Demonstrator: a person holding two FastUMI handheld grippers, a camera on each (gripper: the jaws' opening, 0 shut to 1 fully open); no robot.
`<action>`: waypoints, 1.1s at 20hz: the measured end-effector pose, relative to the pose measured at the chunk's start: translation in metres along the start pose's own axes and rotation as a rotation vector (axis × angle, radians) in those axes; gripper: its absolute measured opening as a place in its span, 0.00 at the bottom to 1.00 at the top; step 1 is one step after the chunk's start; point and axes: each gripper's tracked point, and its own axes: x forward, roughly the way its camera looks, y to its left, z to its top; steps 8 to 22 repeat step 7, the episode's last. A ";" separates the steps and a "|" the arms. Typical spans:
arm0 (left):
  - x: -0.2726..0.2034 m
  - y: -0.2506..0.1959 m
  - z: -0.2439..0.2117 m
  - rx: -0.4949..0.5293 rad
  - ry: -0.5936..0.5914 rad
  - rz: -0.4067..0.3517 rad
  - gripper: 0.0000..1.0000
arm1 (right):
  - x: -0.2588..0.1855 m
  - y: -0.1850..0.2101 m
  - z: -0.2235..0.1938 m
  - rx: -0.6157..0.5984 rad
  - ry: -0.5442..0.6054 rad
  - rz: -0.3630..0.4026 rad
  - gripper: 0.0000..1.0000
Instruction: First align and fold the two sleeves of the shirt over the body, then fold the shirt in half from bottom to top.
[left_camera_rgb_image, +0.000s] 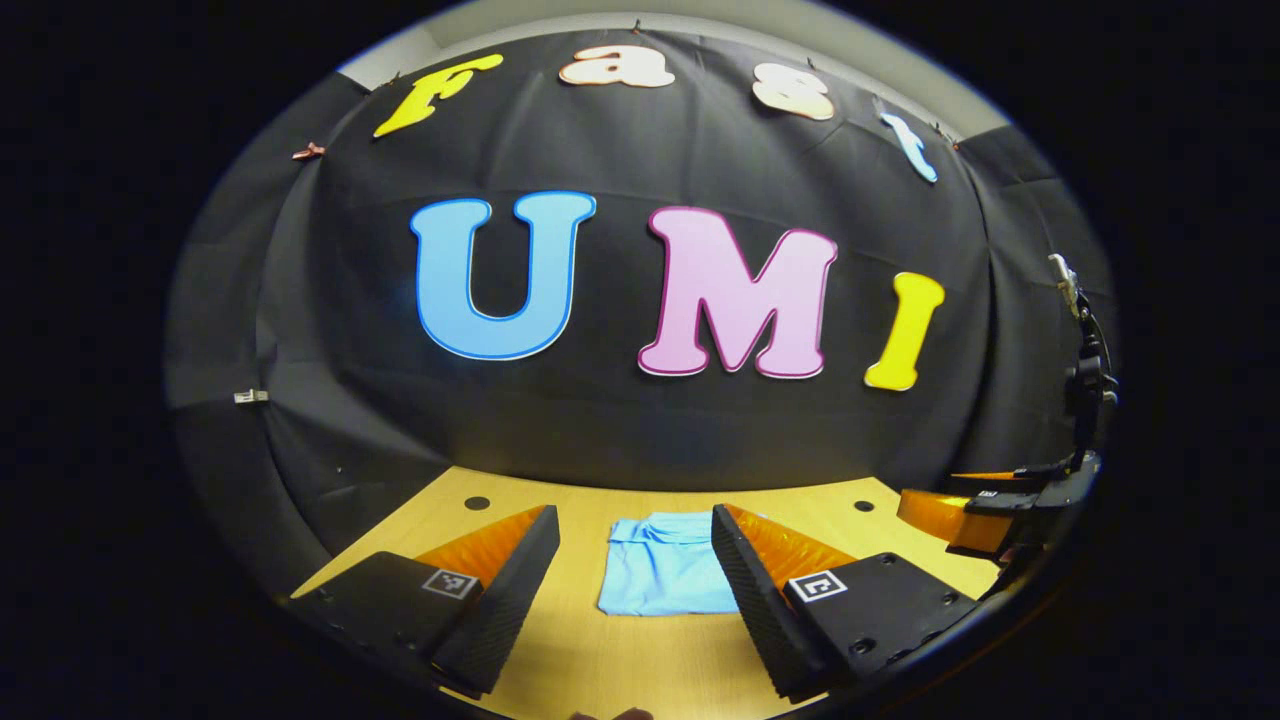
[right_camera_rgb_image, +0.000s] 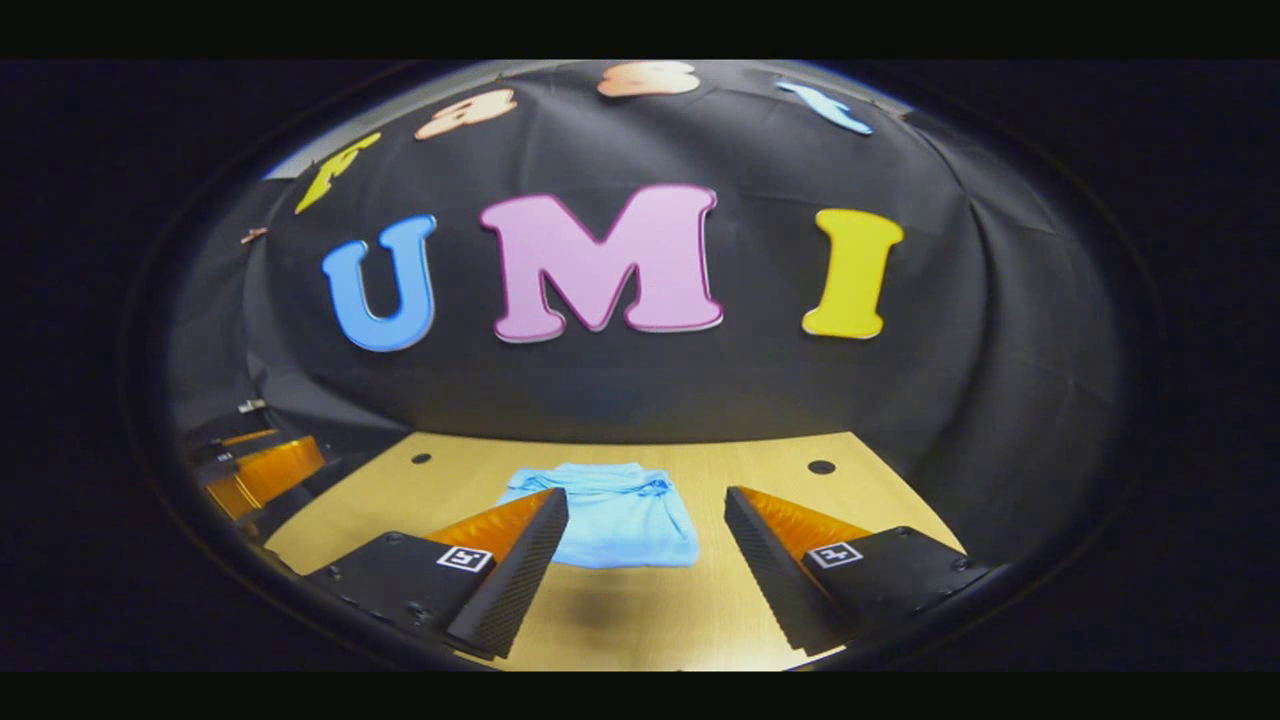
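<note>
**Folded shirt on the table, both tongs wide and empty**

The light wooden table (left_camera_rgb_image: 620, 660) carries a light-blue cloth shirt (left_camera_rgb_image: 665, 575), folded into a compact rectangle near the black cloth wall (left_camera_rgb_image: 640, 400). Above the near edge, the left tongs (left_camera_rgb_image: 630, 590) and right tongs (right_camera_rgb_image: 645, 570) hang spread wide apart, gripping nothing.

plain light blue shirt (right_camera_rgb_image: 612, 520), yellowish wood-grain table (right_camera_rgb_image: 640, 615), black wall cloth (right_camera_rgb_image: 640, 390)

You get even overhead light: the counter (left_camera_rgb_image: 640, 660) glows warm, with a soft shadow on it in the right gripper view. Both views are sharp at centre, bending and darkening toward the edges.
</note>
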 end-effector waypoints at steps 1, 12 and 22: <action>-0.020 0.001 0.000 0.007 -0.010 0.008 0.97 | -0.023 0.002 -0.001 -0.001 -0.003 0.011 0.98; -0.113 0.007 0.000 0.043 -0.091 0.073 0.97 | -0.121 0.011 -0.023 -0.019 -0.010 -0.006 0.98; -0.113 0.007 0.000 0.043 -0.091 0.073 0.97 | -0.121 0.011 -0.023 -0.019 -0.010 -0.006 0.98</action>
